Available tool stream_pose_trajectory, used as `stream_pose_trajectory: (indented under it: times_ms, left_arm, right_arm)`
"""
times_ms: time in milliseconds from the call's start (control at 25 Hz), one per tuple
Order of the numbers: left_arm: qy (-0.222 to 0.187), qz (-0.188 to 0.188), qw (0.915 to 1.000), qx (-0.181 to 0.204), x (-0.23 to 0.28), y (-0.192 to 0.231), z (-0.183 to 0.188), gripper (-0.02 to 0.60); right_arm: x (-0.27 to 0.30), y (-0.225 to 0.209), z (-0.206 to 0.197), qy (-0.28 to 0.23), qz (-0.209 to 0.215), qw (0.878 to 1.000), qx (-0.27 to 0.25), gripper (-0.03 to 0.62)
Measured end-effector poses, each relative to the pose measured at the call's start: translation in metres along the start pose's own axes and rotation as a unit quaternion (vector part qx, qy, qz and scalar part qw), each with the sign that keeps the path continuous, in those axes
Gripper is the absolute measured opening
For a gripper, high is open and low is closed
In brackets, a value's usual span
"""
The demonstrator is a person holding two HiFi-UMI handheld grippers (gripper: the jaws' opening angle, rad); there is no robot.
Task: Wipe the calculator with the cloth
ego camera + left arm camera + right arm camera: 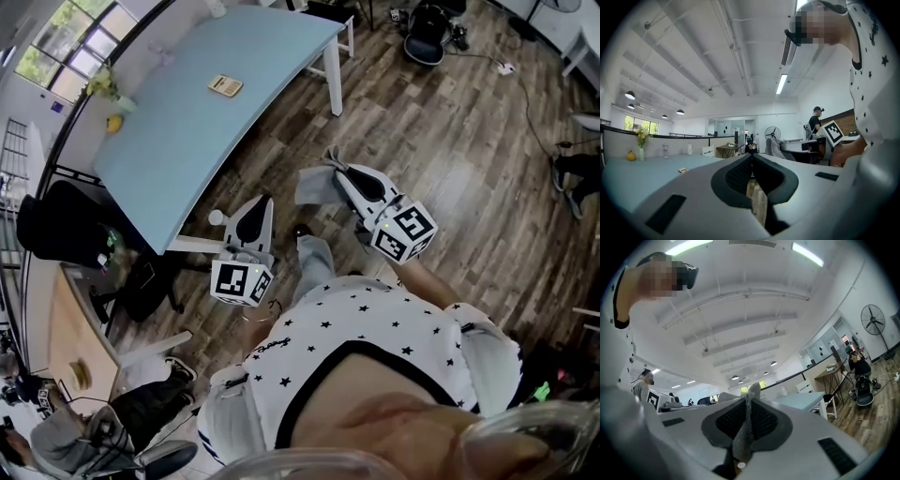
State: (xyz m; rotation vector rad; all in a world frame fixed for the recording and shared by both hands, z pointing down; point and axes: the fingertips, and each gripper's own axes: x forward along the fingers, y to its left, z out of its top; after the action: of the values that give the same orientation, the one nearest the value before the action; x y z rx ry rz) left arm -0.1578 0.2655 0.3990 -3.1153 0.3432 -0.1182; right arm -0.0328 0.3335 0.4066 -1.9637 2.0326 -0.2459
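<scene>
Cloth point(315, 186) is pinched thinly in the right gripper point(342, 171); left gripper point(266, 201) is closed on nothing. It could be dropped before the far-off calculator point(225, 86) is reached.

A dark wood-plank floor point(450, 141) runs beneath a long pale-blue table point(187, 131) on white legs, with windows point(66, 47) beyond its far end. Overhead, the white ceiling carries strip lights point(782, 83) and dark pendant lamps point(630, 95).
</scene>
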Motion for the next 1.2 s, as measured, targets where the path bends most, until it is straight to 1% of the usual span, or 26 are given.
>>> stream_pose_trajectory:
  times_ms: [160, 360, 640, 840, 1200]
  left_arm:
    - [0.000, -0.001, 0.9999, -0.012, 0.013, 0.017, -0.007, 0.031]
    - [0.000, -0.005, 0.9999, -0.016, 0.030, 0.043, -0.008, 0.031]
    - [0.004, 0.005, 0.9999, -0.015, 0.053, 0.090, -0.009, 0.031]
    - [0.009, 0.011, 0.9997, -0.022, 0.068, 0.127, -0.011, 0.031]
    - [0.010, 0.011, 0.9995, -0.029, 0.089, 0.181, -0.008, 0.031]
  right_arm:
    - [0.016, -0.011, -0.002, 0.006, -0.006, 1.000, -0.003, 0.031]
    - [0.041, -0.019, -0.004, 0.013, -0.006, 1.000, -0.002, 0.031]
    - [0.094, -0.036, -0.005, 0.025, 0.000, 1.000, -0.001, 0.031]
    - [0.134, -0.046, -0.003, 0.030, 0.004, 1.000, -0.001, 0.031]
    - [0.190, -0.058, -0.003, 0.038, 0.002, 0.999, 0.008, 0.032]
